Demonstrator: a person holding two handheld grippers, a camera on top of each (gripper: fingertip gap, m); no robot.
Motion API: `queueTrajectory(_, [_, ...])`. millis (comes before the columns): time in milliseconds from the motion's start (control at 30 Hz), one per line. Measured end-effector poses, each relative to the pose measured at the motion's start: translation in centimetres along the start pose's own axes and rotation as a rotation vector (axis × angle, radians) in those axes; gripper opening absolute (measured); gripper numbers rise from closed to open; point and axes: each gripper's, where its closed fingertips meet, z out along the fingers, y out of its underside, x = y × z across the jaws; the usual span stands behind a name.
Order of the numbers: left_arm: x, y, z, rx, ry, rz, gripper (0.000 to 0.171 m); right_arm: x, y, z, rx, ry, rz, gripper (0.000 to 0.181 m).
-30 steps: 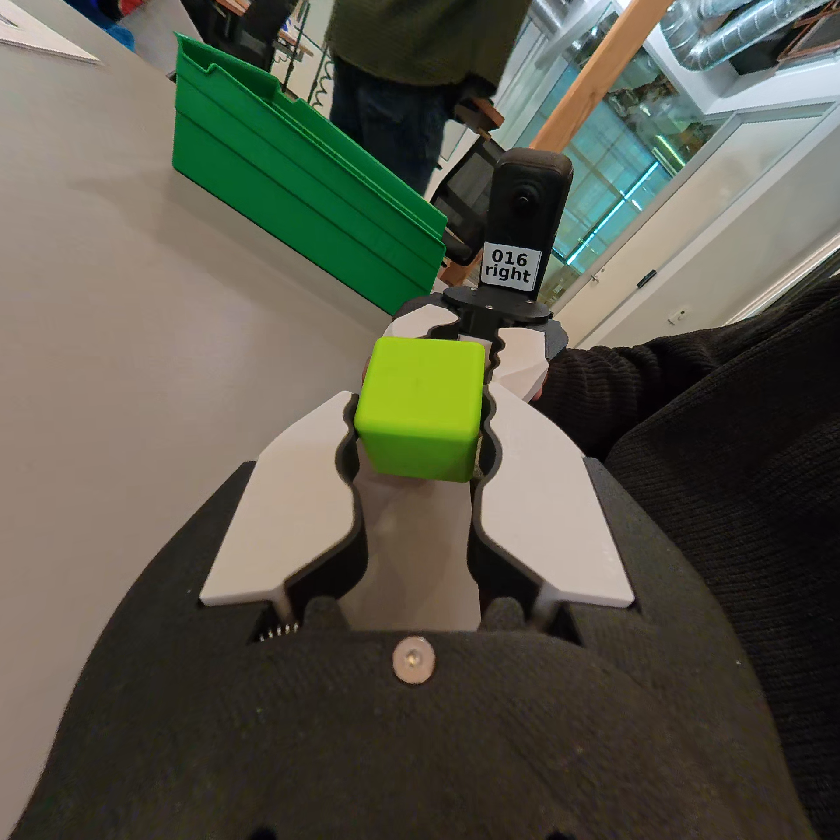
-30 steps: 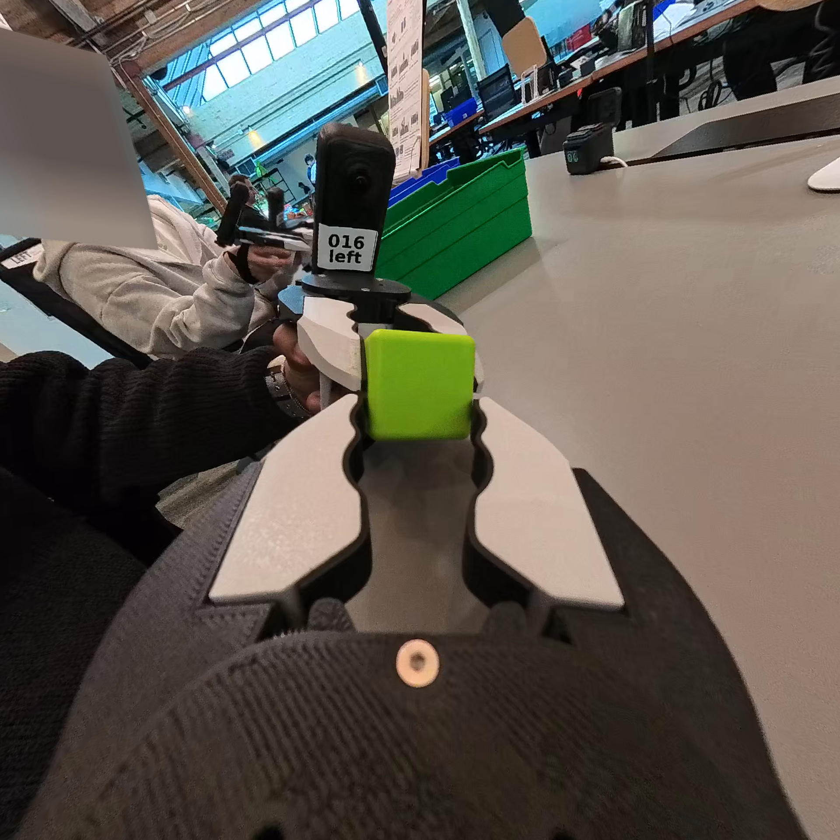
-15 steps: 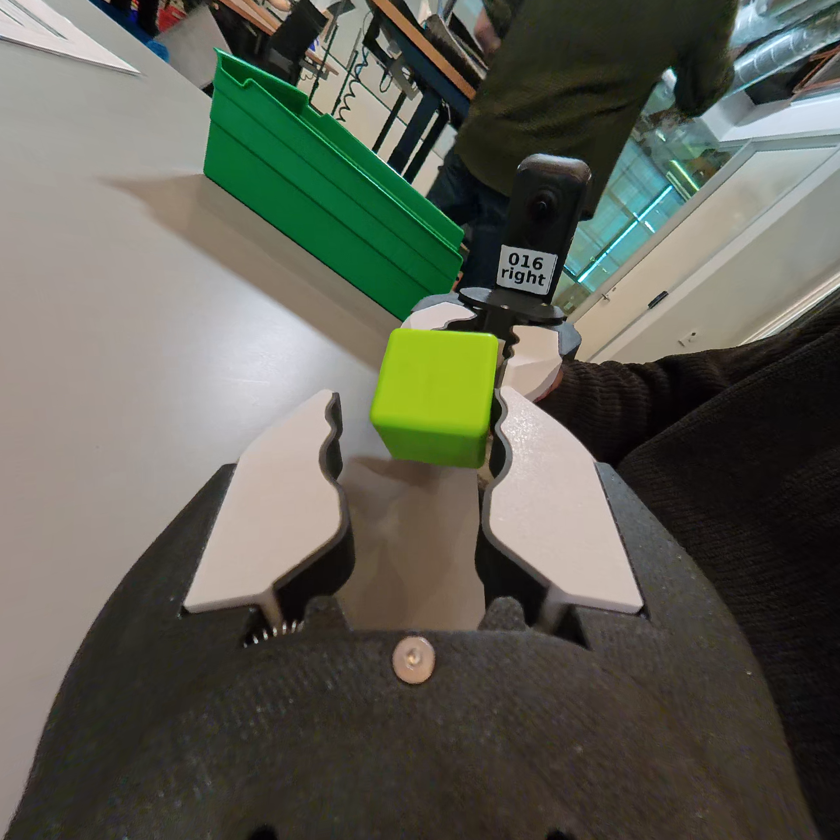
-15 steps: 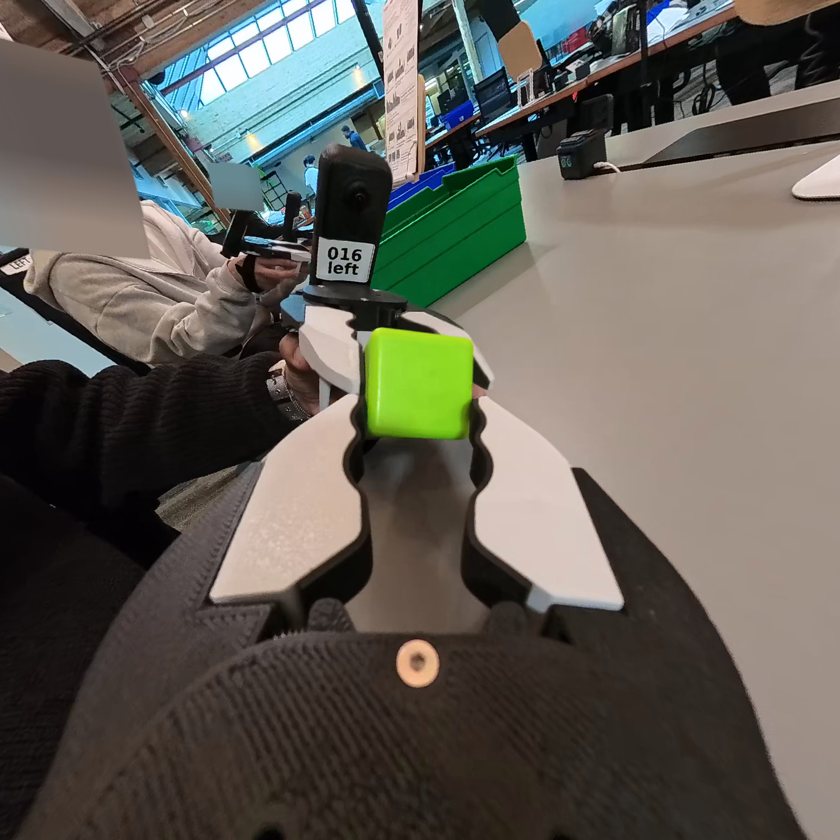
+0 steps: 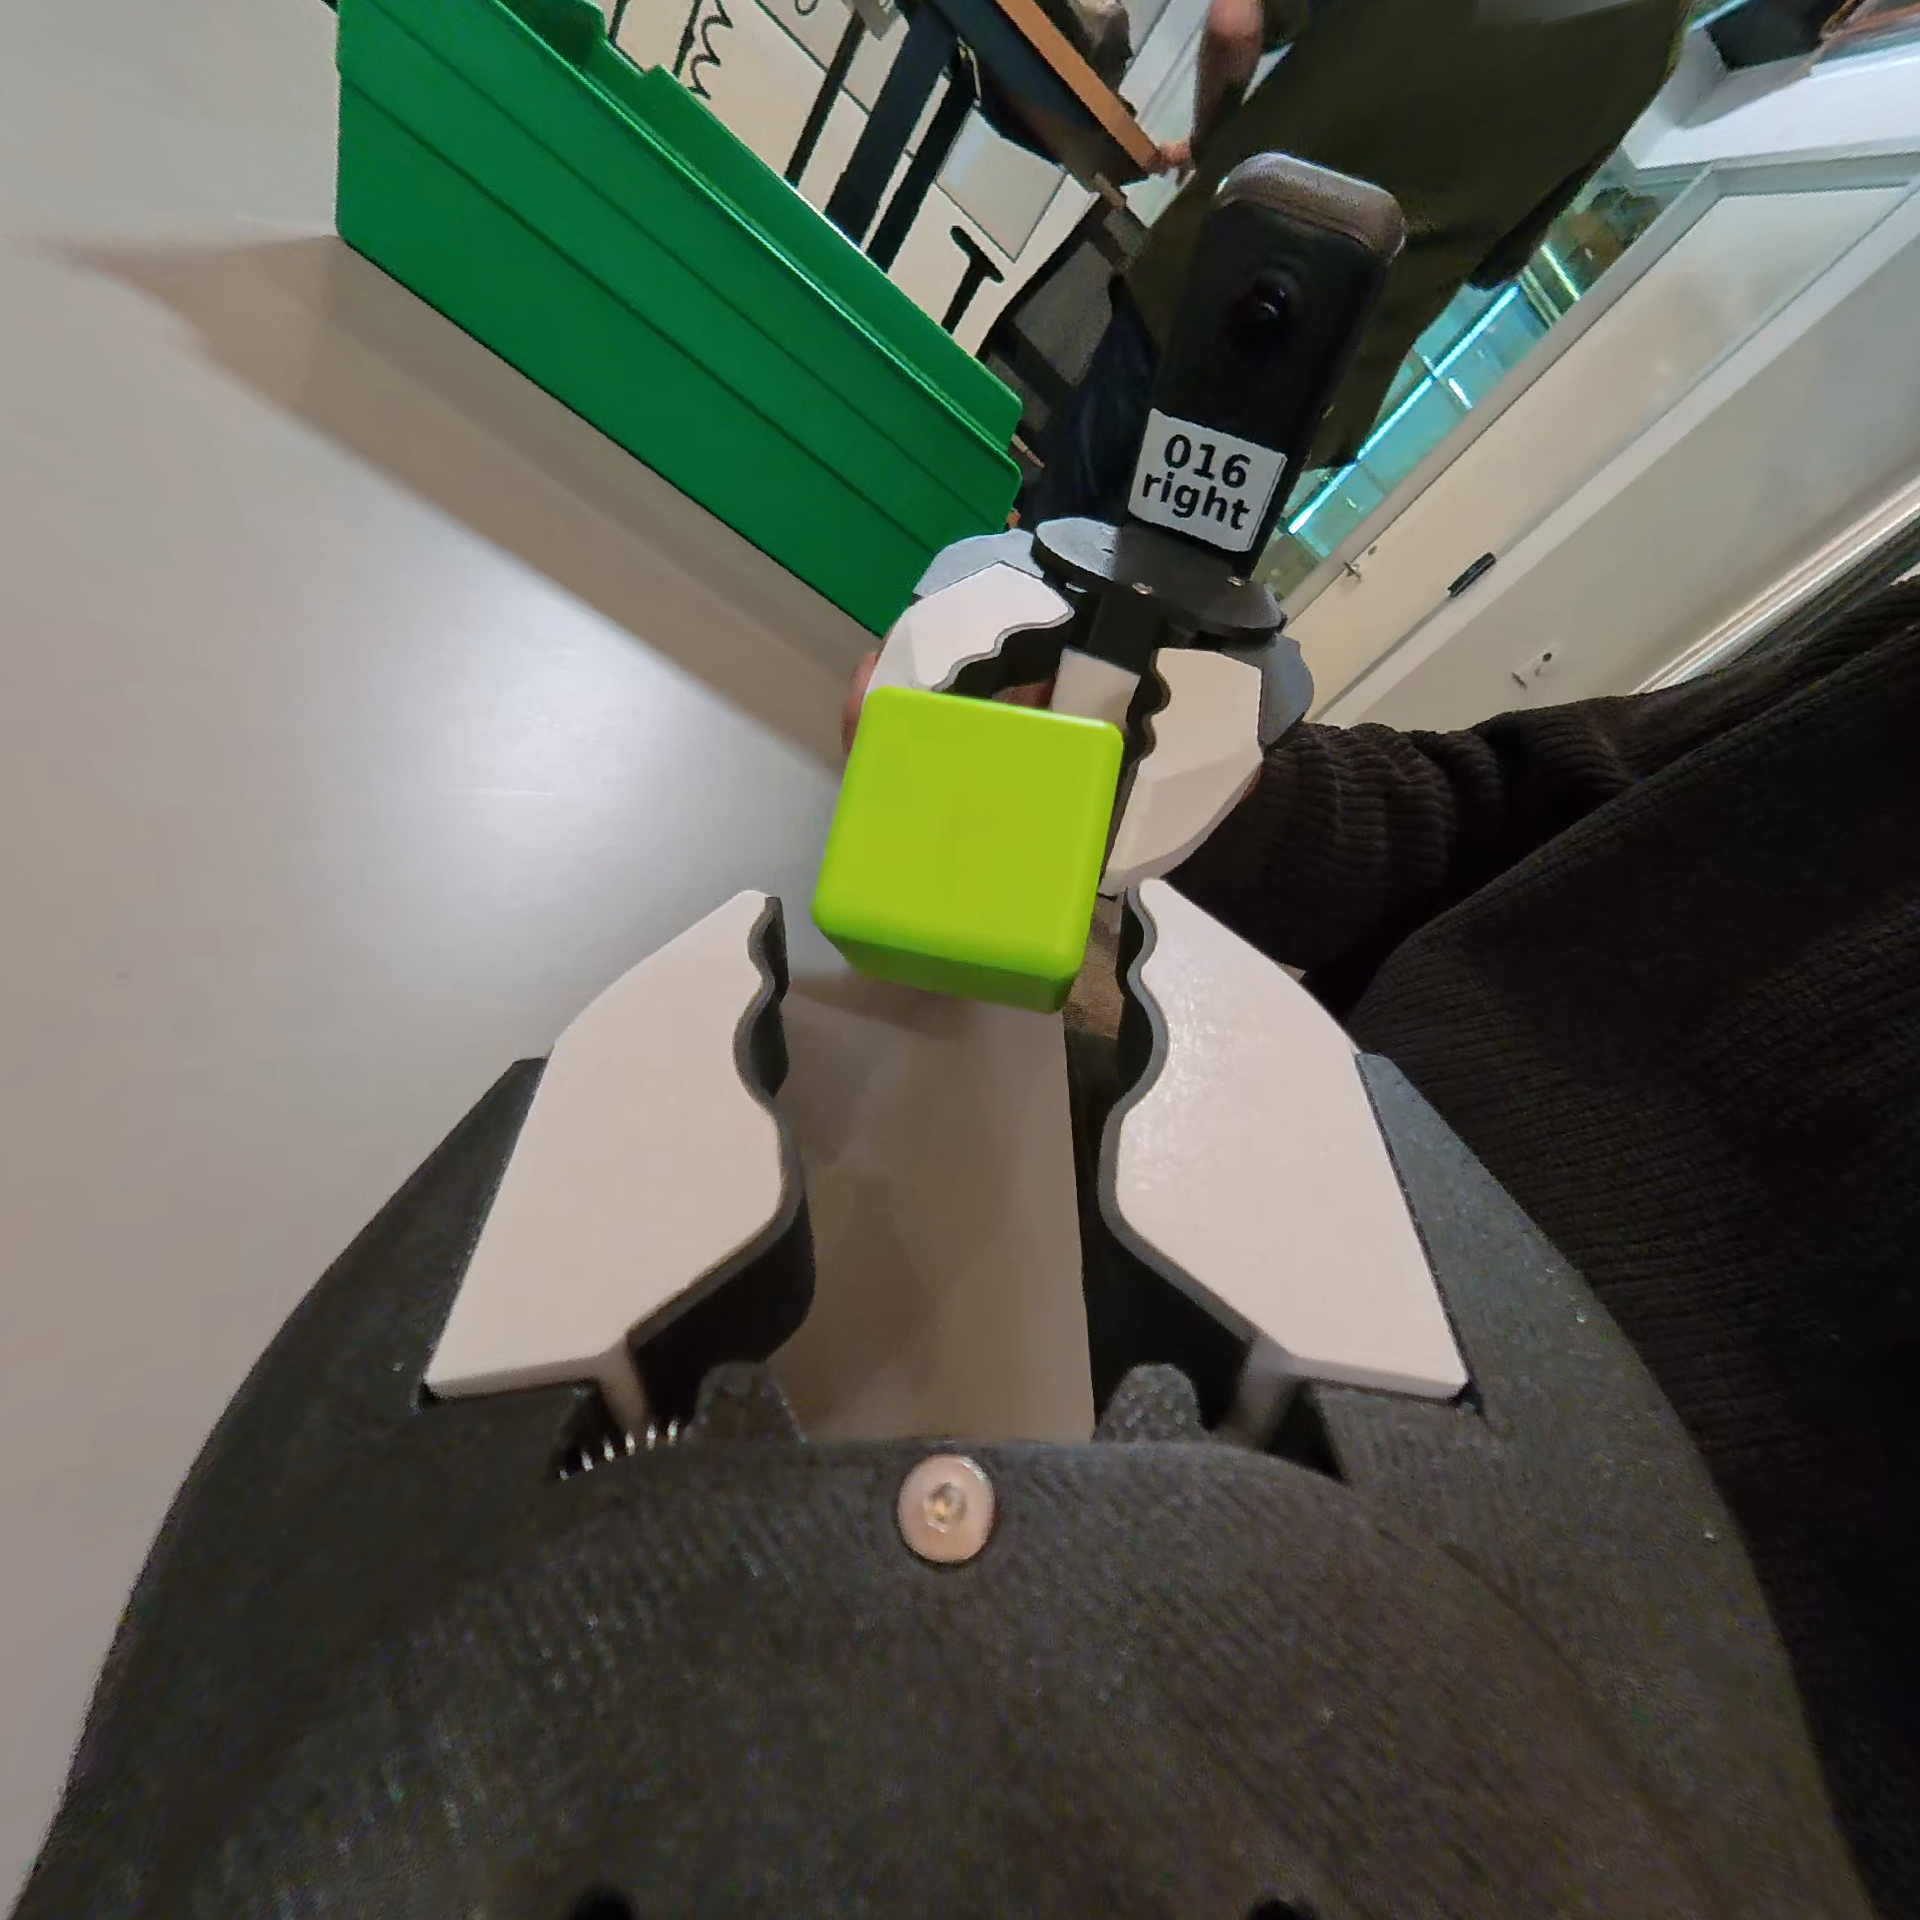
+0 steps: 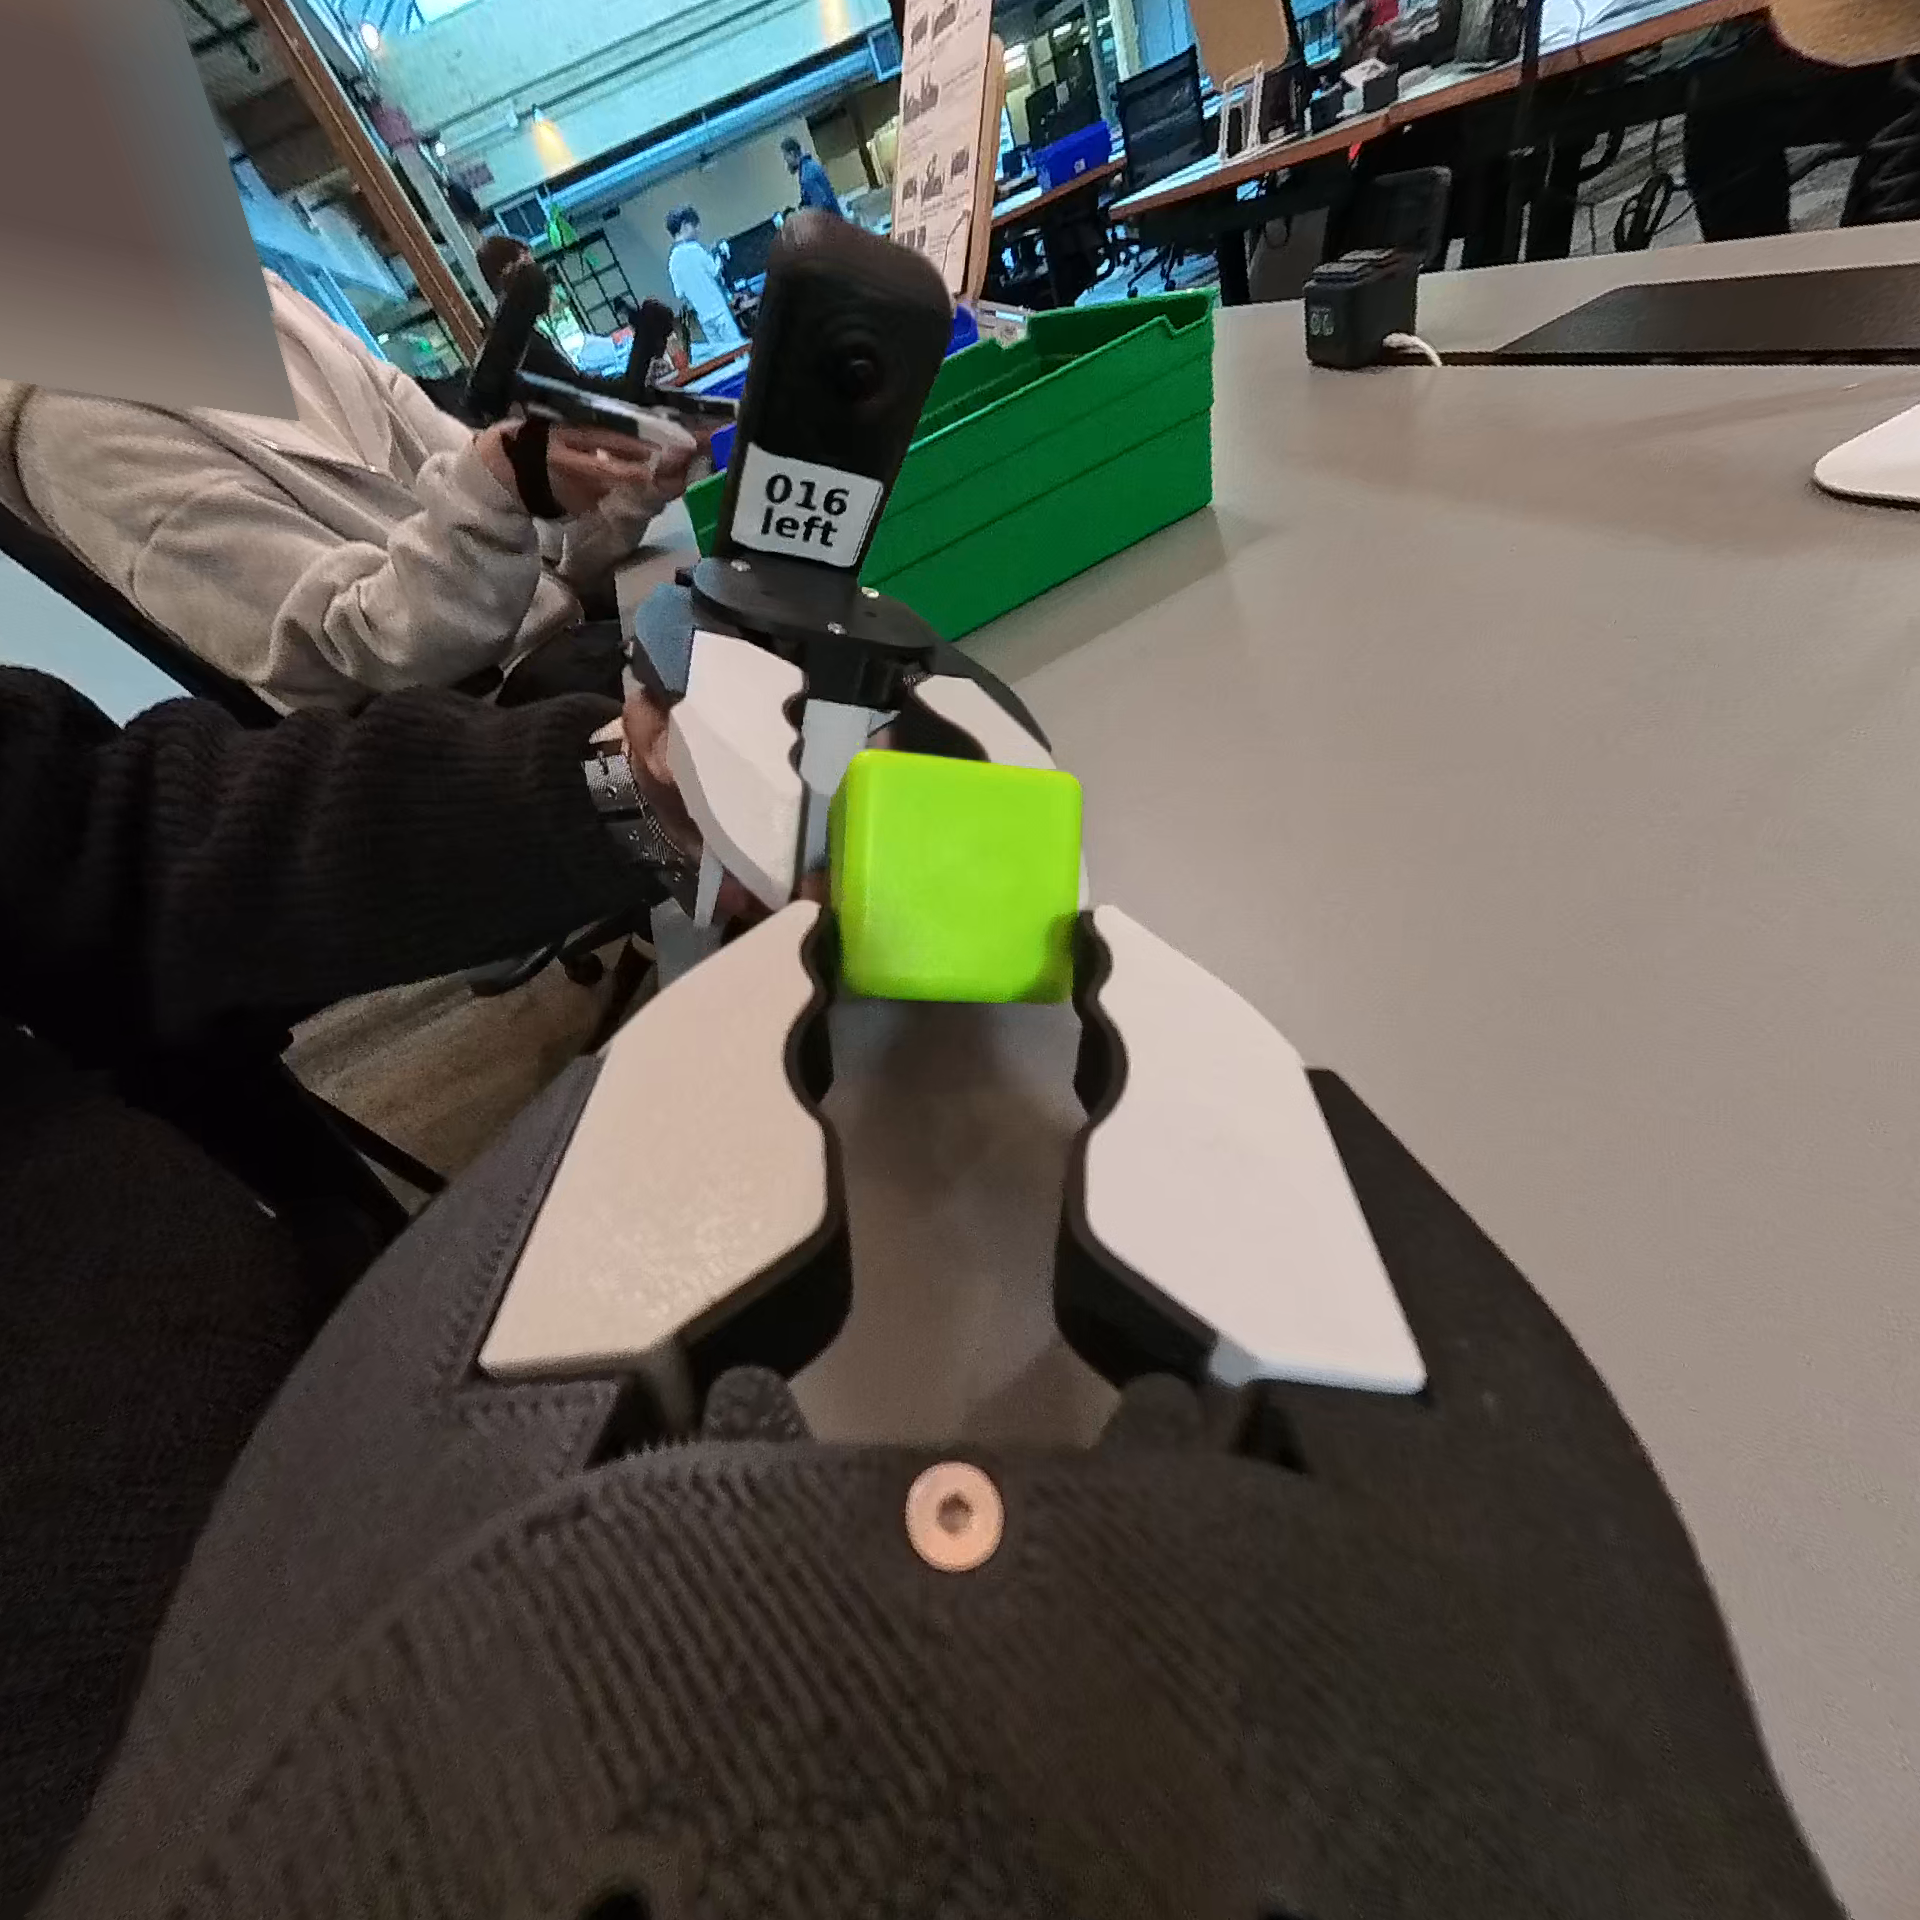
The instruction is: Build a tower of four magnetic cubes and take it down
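Cube (image 6: pixel 951 883), lime green, pinched at tips of my right fingers (image 6: pixel 1091 966), held above grey surface (image 6: pixel 1507 831); my left gripper (image 5: pixel 951 914) spread wide, grasping nothing, cube just ahead of it; risk: shallow tip hold, cube may twist or drop onto surface; no other cubes visible.

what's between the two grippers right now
Only the lime-green cube, pinched by the right gripper; the open left gripper faces it. Both wrist views show this.

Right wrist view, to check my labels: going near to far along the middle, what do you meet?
right hand-held gripper → lime cube → left hand-held gripper → green bin
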Motion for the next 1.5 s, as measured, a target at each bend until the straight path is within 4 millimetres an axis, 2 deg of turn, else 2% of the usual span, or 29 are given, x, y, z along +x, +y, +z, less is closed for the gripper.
queueTrajectory(233, [-0.4,-0.6,-0.7,0.025,-0.036,0.019,0.059,-0.2,0.9,0.4,-0.055,0.002,-0.039,0.045])
queueTrajectory(467, [-0.2,0.0,-0.3,-0.010,-0.031,0.055,0.053,-0.2,1.0,0.4,-0.060,0.006,-0.040,0.045])
queueTrajectory(767, [-0.2,-1.7,-0.4,0.031,-0.097,0.122,0.051,0.2,-0.3,0.1,0.040,0.036,0.012,0.045])
queueTrajectory(900, [-0.3,-2.3,-0.7,0.069,-0.107,0.119,0.050,0.9,-0.6,0.0,0.063,0.082,0.026,0.058])
queueTrajectory(1033, [-0.1,-2.8,-1.0,0.117,-0.091,0.101,0.050,0.3,-1.1,0.1,0.108,0.016,0.145,0.064])
queueTrajectory(1300, [0.7,-4.2,-0.4,0.235,-0.008,-0.021,0.050,-0.4,-1.6,0.1,0.150,-0.044,0.217,0.058])
queueTrajectory(1500, [0.6,-4.6,-0.5,0.289,-0.024,-0.028,0.050,-0.3,-2.8,-0.5,0.242,-0.061,0.266,0.055])
